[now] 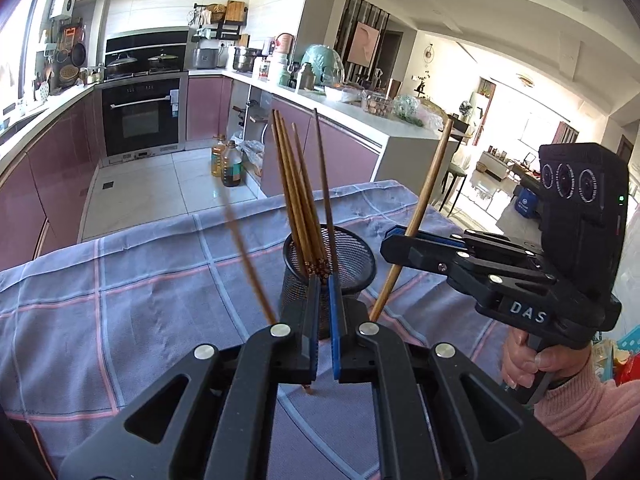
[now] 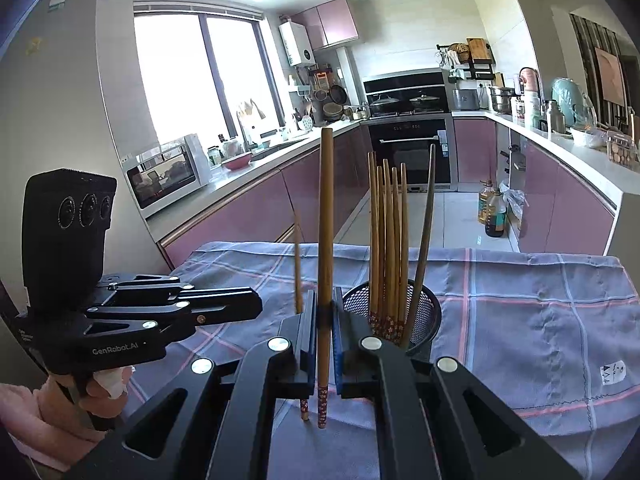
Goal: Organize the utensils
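Both hand-held grippers tilt downward over a table covered by a checked cloth (image 2: 520, 300). The person's right hand (image 1: 524, 364), in a pink sleeve, grips the handle of the right gripper (image 2: 324, 316), whose body reads "DAS". The left gripper (image 1: 323, 308) body reads "GenRobot.AI".

Right jaws are clamped on one chopstick (image 2: 325, 220), held nearly upright beside the mesh cup (image 2: 424, 312). Left jaws are closed; a thin blurred chopstick (image 1: 248, 256) runs up from them, seemingly pinched.

The remaining chopsticks (image 1: 300, 200) stand bunched in the cup, near the table's middle.
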A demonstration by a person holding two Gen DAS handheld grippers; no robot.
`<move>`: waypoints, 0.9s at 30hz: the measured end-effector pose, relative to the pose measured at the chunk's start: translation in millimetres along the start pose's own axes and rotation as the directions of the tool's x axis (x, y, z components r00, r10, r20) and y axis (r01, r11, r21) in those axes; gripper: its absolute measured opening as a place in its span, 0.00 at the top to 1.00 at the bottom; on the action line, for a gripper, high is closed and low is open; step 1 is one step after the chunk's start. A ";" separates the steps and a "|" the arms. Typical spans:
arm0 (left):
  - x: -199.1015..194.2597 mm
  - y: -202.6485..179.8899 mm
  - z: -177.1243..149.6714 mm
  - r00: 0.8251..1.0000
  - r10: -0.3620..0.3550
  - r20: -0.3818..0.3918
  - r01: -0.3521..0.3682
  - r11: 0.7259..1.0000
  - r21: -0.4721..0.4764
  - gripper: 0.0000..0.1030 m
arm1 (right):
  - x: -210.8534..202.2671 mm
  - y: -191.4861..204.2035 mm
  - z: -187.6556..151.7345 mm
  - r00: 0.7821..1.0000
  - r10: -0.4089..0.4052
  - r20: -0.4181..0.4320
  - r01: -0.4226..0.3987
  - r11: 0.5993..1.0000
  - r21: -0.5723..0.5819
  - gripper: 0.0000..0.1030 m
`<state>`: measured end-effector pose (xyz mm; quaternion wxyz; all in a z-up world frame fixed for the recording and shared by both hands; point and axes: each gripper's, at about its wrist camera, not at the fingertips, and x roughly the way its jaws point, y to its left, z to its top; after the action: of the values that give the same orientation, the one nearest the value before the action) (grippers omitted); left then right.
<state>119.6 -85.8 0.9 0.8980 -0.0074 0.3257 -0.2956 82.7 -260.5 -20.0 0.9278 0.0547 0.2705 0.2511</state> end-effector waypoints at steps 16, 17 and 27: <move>88.8 45.4 -39.9 0.956 0.191 -0.221 -0.207 0.977 -0.050 0.70 | 2.1 -13.5 -20.6 0.999 -0.005 -0.048 0.007 0.999 0.039 0.94; 95.7 44.7 -41.6 0.951 0.206 -0.232 -0.221 0.974 -0.041 0.70 | 1.7 -14.2 -21.4 0.999 -0.004 -0.046 0.006 0.999 0.043 0.94; 116.2 53.1 -60.3 0.921 0.235 -0.310 -0.255 0.967 -0.023 0.91 | -1.8 -19.6 -24.9 0.999 0.008 -0.039 -0.006 0.998 0.058 0.94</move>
<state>183.2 -93.4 -125.0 0.8663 0.0508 0.4676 -0.1683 76.7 -279.3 -44.9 0.9194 0.0774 0.2958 0.2476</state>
